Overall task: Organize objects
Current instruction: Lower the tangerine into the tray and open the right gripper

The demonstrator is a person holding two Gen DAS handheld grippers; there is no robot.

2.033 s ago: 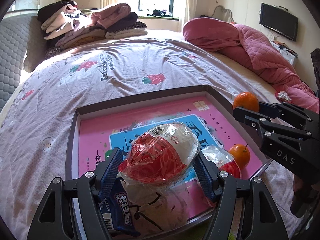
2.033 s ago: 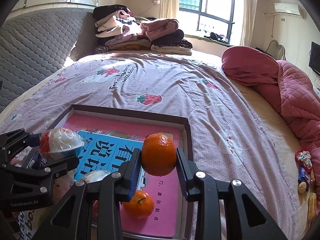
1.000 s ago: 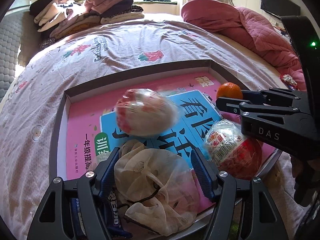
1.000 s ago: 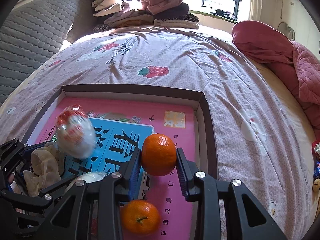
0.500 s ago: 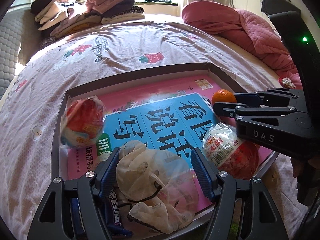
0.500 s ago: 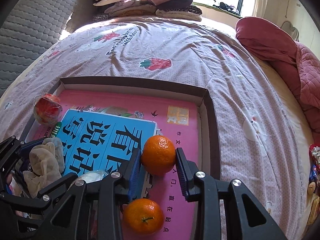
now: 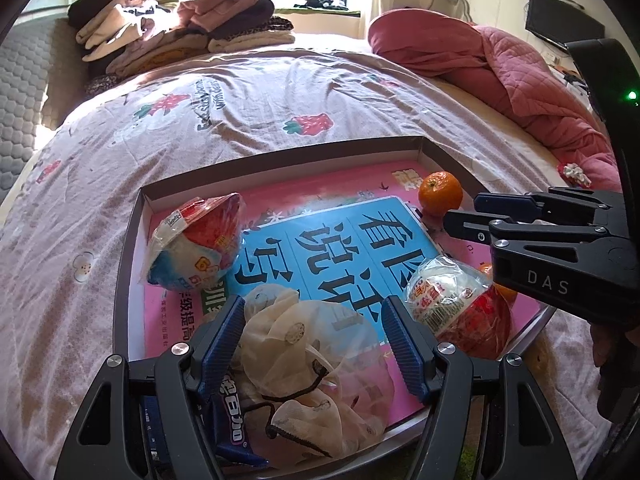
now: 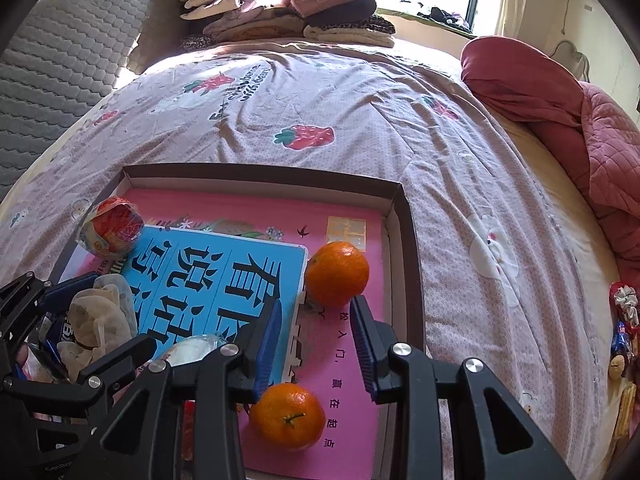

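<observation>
A shallow brown tray (image 7: 280,156) on the bed holds a pink and blue book (image 7: 340,248). My left gripper (image 7: 314,332) stands open over a cream mesh bag (image 7: 312,368) and a blue snack packet (image 7: 232,420), not pressing them. One wrapped red-white snack ball (image 7: 196,240) lies in the tray's left corner, another (image 7: 452,304) at the near right. My right gripper (image 8: 316,312) has its jaws narrowly apart with nothing between them. An orange (image 8: 336,274) rests on the book just beyond its fingertips. A second orange (image 8: 288,416) lies under that gripper.
A strawberry-print sheet (image 8: 320,100) covers the bed around the tray (image 8: 260,172). Folded clothes (image 7: 180,28) are stacked at the far side, and a red quilt (image 7: 500,64) is bunched at the right. Small wrapped items (image 8: 624,320) lie by the bed's right edge.
The snack ball left my left gripper and rolled to the tray's left corner. The orange has come out of my right gripper's jaws and now sits on the book ahead of the fingertips.
</observation>
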